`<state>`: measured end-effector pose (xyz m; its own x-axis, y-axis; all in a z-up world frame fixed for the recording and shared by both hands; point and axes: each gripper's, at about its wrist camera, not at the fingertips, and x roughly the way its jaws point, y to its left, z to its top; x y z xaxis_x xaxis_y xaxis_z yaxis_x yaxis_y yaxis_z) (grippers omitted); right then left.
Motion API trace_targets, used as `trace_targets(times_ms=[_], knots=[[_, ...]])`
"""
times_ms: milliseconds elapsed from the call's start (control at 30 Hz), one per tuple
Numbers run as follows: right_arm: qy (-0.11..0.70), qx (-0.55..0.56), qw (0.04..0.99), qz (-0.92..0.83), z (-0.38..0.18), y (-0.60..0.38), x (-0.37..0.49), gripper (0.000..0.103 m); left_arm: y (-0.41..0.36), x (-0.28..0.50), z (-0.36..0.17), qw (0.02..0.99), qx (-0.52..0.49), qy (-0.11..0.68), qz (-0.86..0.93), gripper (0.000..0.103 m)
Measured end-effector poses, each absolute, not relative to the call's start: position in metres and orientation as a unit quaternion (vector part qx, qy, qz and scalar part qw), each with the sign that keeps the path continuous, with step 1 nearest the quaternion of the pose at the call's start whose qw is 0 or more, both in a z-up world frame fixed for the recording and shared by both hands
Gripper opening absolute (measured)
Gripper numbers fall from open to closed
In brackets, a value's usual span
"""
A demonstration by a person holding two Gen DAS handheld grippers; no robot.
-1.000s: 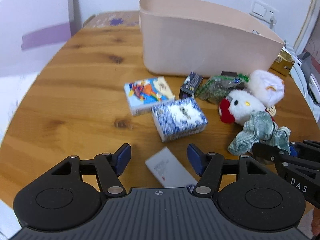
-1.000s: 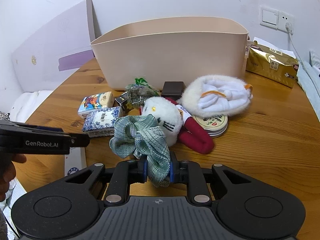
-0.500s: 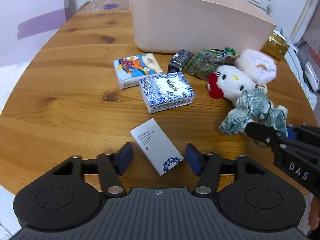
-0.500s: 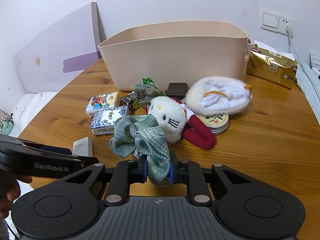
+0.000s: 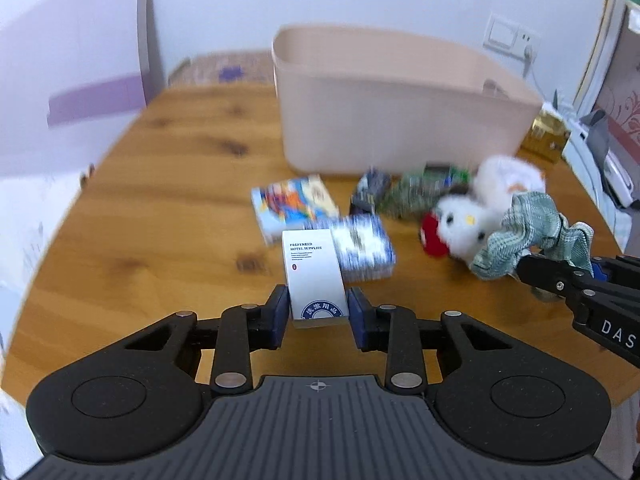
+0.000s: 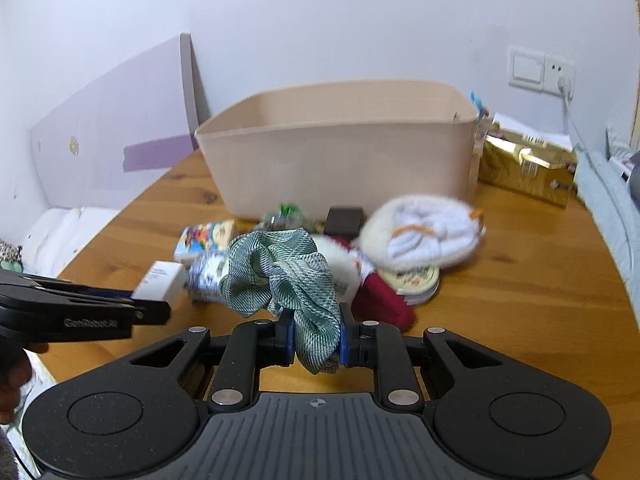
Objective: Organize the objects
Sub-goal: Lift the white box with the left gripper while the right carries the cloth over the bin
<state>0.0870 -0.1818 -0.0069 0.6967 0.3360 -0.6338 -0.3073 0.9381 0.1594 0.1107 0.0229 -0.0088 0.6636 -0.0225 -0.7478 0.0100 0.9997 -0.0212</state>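
Left claw has just clamped the white box: half a second back it lay flat on the worktop between wide-open pads, now it's pinched by its near end and looks lifted off the wood, well short of the beige bin. Right claw still grips the green scrunchie, raised a bit higher in front of the bin. So both claws are loaded; likely next step is carrying both into the bin. Still on the worktop, nearer than the bin: blue-white packet, cartoon packet, kitty plush, round tin, white fluffy item, dark small box and green foil bag right against the bin's front wall. Gold pack sits beside the bin's right end. Background is motion-blurred.
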Motion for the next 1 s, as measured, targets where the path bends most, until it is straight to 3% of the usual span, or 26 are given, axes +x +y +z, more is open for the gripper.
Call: trace_targets(times_ms=[367,1000], knots=[[0.307,0.007,0.939,0.158,0.025,-0.185,0.102,0.019,0.029,0.124,0.041,0.939,-0.002,0.344,-0.020,0.032],[0.255,-0.006,0.958,0.133,0.063,-0.184,0.168,0.019,0.026,0.215,0.085,0.961,0.018,0.273,-0.030,0.033]])
